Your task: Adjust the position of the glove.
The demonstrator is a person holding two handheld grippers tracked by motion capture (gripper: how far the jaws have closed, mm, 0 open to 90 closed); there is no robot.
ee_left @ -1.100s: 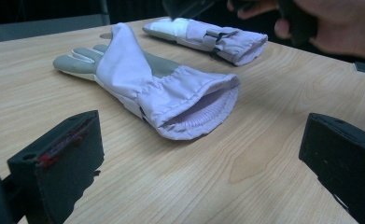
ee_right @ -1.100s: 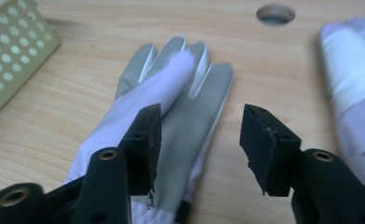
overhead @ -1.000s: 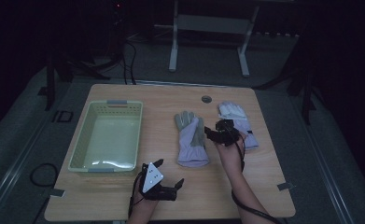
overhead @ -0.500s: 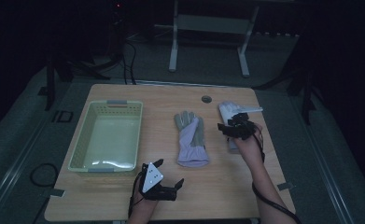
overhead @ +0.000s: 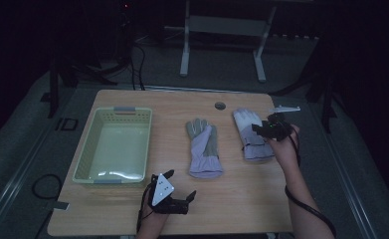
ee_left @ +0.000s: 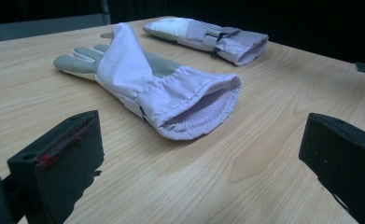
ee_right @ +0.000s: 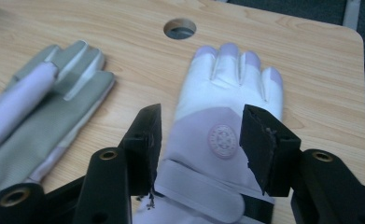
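Note:
Two pale lilac gloves lie flat on the wooden table. The middle glove lies palm up with its grey palm showing and its cuff toward me. The right glove shows a round badge and a wrist strap. My right gripper hovers over that glove's wrist; its jaws have just closed a little, stand apart and grip nothing. My left gripper rests near the front edge, open wide, facing the middle glove's cuff.
A pale green plastic basket stands at the table's left. A round cable hole sits near the far edge. Bare wood lies between the gloves and along the front right. Dark floor and a metal stand lie beyond.
My right gripper has moved right and a little away from me, from beside the middle glove to above the right glove. The left gripper, both gloves and the basket have stayed put.

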